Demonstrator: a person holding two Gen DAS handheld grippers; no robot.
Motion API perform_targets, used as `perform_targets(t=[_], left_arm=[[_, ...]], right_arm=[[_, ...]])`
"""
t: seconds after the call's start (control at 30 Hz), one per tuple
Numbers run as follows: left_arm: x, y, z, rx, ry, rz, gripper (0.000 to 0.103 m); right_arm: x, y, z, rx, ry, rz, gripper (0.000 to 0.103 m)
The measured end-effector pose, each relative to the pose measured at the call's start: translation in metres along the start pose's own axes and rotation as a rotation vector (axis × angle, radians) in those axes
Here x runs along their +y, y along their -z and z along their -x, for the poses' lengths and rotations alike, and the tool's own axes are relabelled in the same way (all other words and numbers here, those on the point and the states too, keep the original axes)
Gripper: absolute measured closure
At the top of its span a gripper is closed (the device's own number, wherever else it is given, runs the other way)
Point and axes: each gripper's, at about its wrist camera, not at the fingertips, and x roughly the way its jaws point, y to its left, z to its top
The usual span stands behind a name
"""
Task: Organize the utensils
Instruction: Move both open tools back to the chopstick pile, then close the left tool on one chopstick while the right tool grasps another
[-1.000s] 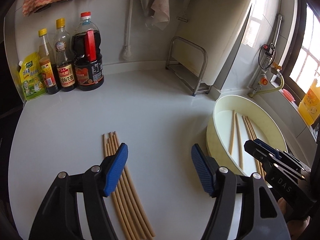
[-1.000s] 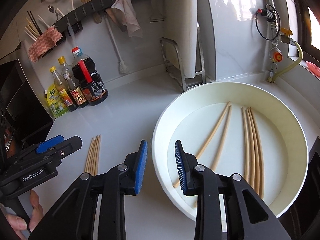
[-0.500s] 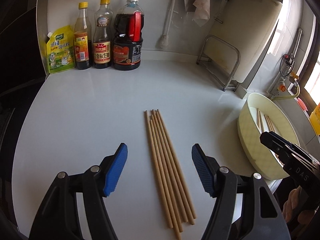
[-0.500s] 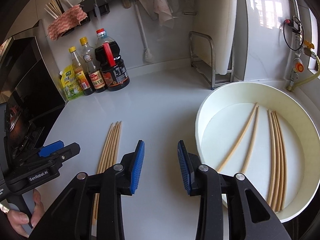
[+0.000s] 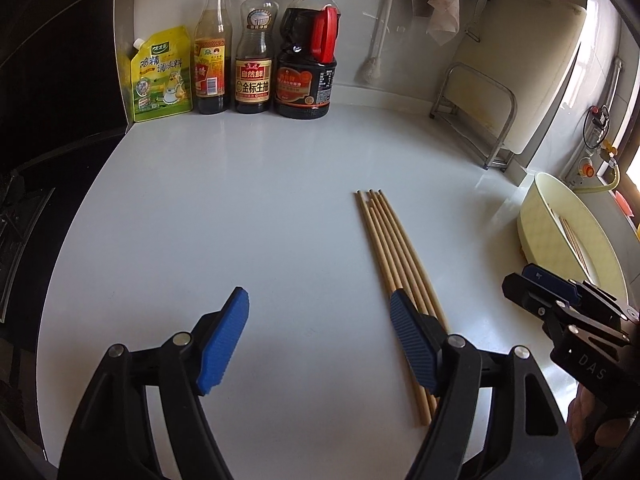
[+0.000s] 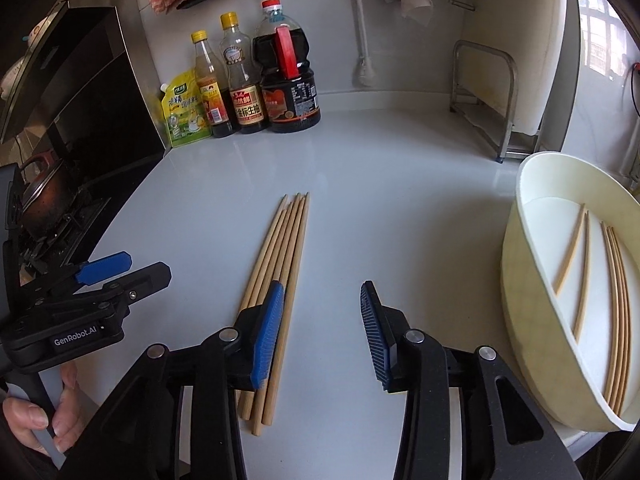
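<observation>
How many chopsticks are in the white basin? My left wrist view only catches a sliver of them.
Observer: Five chopsticks lie in the basin: two loose and three side by side.
Operator: Is the right gripper holding anything?
Observer: No. The right gripper is opening, with bare counter between its jaws. The counter bundle passes beneath one finger.
</observation>
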Motion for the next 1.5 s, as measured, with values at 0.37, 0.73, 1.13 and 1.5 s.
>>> perform_targets(t=[0.37,0.73,1.13,1.5], left_arm=[[0.006,0.003,-0.016,-0.003,-0.017,-0.019,0.024],[0.007,0.0,-0.026,0.008,-0.024,-0.016,0.019],[0.005,-0.001,-0.033,0.011,-0.032,-0.011,0.016],[0.0,0.002,-0.045,0.06,-0.048,-0.032,0.016]], right_arm=[[0.009,0.004,-0.039,0.085,0.017,0.036,0.062],[0.01,0.004,-0.056,0.121,0.037,0.038,0.062],[0.015,0.007,-0.059,0.13,0.042,0.064,0.062],[0.015,0.009,-0.061,0.139,0.053,0.077,0.062]])
